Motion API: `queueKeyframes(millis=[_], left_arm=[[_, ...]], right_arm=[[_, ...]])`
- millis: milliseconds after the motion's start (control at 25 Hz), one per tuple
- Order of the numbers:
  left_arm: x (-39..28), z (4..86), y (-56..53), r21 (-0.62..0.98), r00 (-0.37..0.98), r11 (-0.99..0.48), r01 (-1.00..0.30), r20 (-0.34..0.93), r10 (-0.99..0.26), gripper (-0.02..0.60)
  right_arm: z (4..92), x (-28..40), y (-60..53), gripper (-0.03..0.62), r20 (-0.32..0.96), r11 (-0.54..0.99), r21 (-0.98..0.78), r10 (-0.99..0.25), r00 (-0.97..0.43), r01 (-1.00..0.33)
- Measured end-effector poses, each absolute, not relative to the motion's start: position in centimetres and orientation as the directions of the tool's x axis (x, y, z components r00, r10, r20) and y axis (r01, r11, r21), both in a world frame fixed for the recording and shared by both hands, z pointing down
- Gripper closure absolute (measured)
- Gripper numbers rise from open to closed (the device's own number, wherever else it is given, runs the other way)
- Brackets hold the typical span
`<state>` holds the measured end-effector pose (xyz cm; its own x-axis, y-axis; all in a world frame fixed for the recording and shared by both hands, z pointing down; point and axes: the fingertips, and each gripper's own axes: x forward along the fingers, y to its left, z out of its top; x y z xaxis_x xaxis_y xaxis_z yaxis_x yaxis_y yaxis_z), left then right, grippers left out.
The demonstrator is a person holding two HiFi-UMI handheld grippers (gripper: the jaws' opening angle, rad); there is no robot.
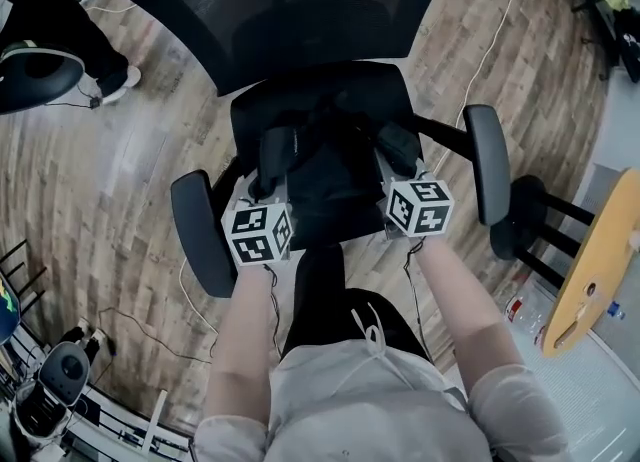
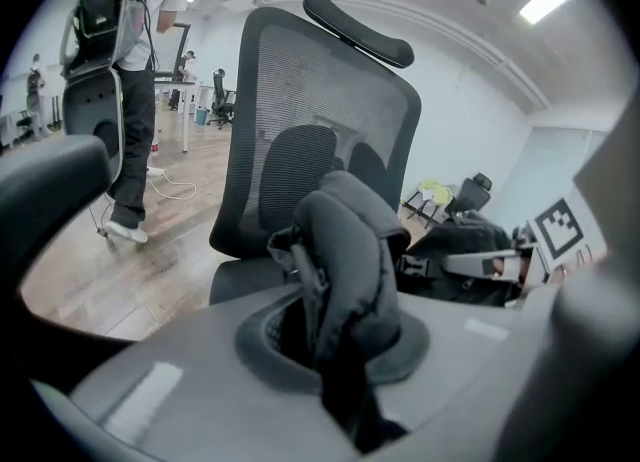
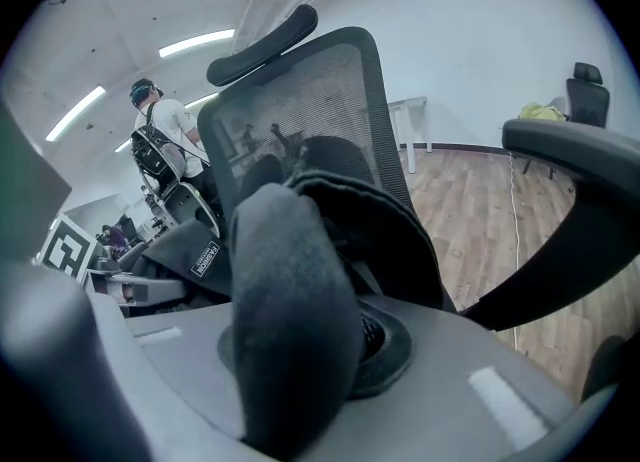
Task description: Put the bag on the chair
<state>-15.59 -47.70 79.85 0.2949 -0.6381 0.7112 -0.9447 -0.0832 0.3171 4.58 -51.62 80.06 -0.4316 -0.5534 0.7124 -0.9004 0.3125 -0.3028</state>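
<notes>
The black fabric bag (image 1: 330, 178) lies over the seat of the chair (image 1: 300, 10), between its two padded, rounded armrests. From the head view I cannot tell whether its weight is fully on the seat cushion. The chair is a black office type with a curved mesh back and a narrow arched headrest (image 2: 358, 32) on top.

The left tool (image 1: 273, 155) is closed down narrow on a thick, soft strap (image 2: 345, 250) of the bag. In the left gripper view the strap folds up in a matte, padded loop out of the pinch. The grey moulded body of the tool fills the lower part of that view. The right tool (image 1: 400, 148) is likewise clamped narrow on the other strap (image 3: 290, 290), a broad, smooth, rounded band that bulges over its jaws. Beside that strap a flat side of the bag carries a small white printed label (image 3: 205, 256).

Each tool bears a cube with black-and-white square markers. Both reach over the front edge of the seat. The floor (image 1: 130, 150) is pale wood-grain planking.
</notes>
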Motion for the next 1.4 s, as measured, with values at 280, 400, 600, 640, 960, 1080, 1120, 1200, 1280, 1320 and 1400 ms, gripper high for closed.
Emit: queueKeyframes(millis=[280, 400, 600, 640, 960, 1080, 1120, 1200, 1280, 1320, 1400], left_arm=[[-16.7, 82.9, -46.9, 0.318, 0.264, -0.016, -0.948, 0.754, -0.602, 0.534], [-16.5, 83.6, -46.3, 0.329, 0.281, -0.023, -0.944, 0.767, -0.577, 0.526], [-16.0, 86.0, -44.5, 0.369, 0.327, -0.023, -0.929, 0.791, -0.517, 0.495], [-16.1, 86.3, -44.2, 0.371, 0.324, -0.015, -0.929, 0.791, -0.519, 0.488], [-18.1, 86.6, -42.5, 0.346, 0.228, 0.122, -0.930, 0.806, -0.545, 0.283], [-18.2, 85.8, -42.1, 0.322, 0.210, 0.101, -0.941, 0.794, -0.571, 0.221], [-17.9, 85.5, -41.9, 0.317, 0.209, 0.089, -0.944, 0.787, -0.581, 0.210], [-17.0, 84.7, -41.3, 0.309, 0.210, 0.068, -0.949, 0.775, -0.596, 0.192], [-16.1, 84.0, -40.4, 0.298, 0.211, 0.047, -0.953, 0.769, -0.603, 0.186], [-15.8, 83.6, -39.8, 0.291, 0.209, 0.038, -0.956, 0.768, -0.605, 0.186], [-15.6, 82.7, -38.6, 0.278, 0.203, 0.032, -0.960, 0.770, -0.604, 0.186]], right_arm=[[82.7, 4.0, -51.1, 0.529, 0.757, 0.292, -0.292, -0.512, -0.406, -0.911], [83.4, 4.4, -50.6, 0.513, 0.771, 0.281, -0.282, -0.503, -0.391, -0.917], [85.6, 5.4, -48.9, 0.471, 0.802, 0.270, -0.255, -0.476, -0.359, -0.928], [85.8, 5.6, -48.7, 0.449, 0.804, 0.273, -0.247, -0.478, -0.354, -0.930], [85.0, 6.2, -47.4, 0.180, 0.804, 0.247, -0.174, -0.524, -0.282, -0.953], [84.0, 6.2, -46.9, 0.138, 0.790, 0.250, -0.158, -0.548, -0.274, -0.955], [83.7, 6.3, -46.6, 0.135, 0.787, 0.250, -0.163, -0.551, -0.279, -0.954], [83.0, 6.7, -46.1, 0.132, 0.779, 0.250, -0.171, -0.558, -0.287, -0.953], [82.1, 7.2, -45.8, 0.132, 0.769, 0.246, -0.170, -0.572, -0.285, -0.954], [81.6, 7.3, -45.6, 0.132, 0.764, 0.239, -0.172, -0.580, -0.282, -0.956], [80.3, 7.5, -45.3, 0.132, 0.755, 0.219, -0.174, -0.596, -0.273, -0.960]])
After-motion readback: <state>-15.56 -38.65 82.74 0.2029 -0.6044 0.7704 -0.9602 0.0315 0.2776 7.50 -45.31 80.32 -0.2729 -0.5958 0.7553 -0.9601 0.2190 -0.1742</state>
